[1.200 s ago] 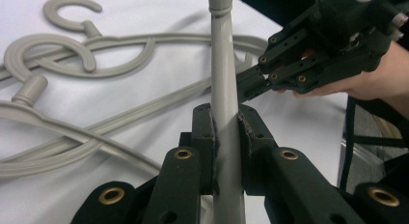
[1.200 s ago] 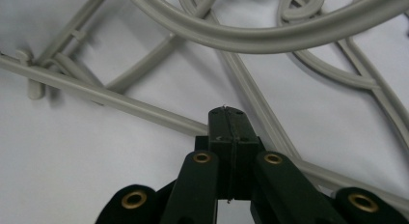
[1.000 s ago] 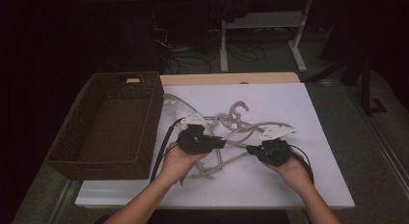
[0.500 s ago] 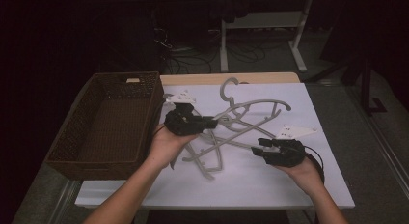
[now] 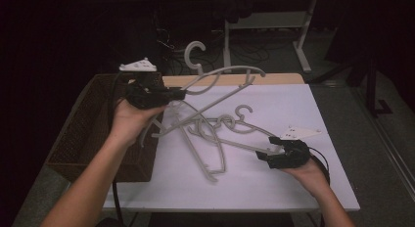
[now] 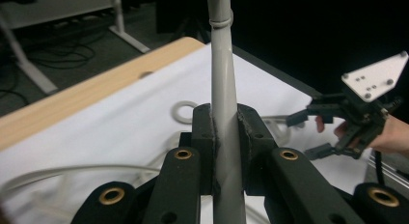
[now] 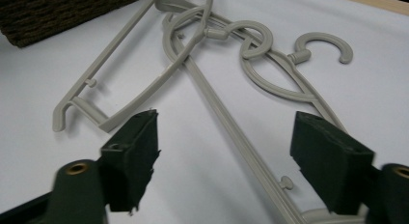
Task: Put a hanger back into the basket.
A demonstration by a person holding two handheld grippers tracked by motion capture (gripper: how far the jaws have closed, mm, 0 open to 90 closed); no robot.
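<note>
My left gripper (image 5: pixel 178 95) is shut on a grey plastic hanger (image 5: pixel 222 73) and holds it in the air beside the basket, hook (image 5: pixel 193 53) uppermost. In the left gripper view the pads (image 6: pixel 205 132) clamp the hanger's bar (image 6: pixel 223 64). Several more grey hangers (image 5: pixel 210 139) lie tangled on the white table. My right gripper (image 5: pixel 266 149) is low at the right of the pile; its jaws have just been opening. In the right gripper view it (image 7: pixel 229 137) stands open, and a hanger bar (image 7: pixel 217 108) lying on the table runs between the pads without touching them.
A dark woven basket (image 5: pixel 83 139) stands on the left side of the table. White cloth (image 5: pixel 293 104) covers the table, with a wooden strip (image 5: pixel 274 79) along the far edge. Desk legs and cables sit on the dark floor beyond.
My left gripper has lifted its hanger up out of the pile and toward the basket. The right gripper has opened and stayed low at the right.
</note>
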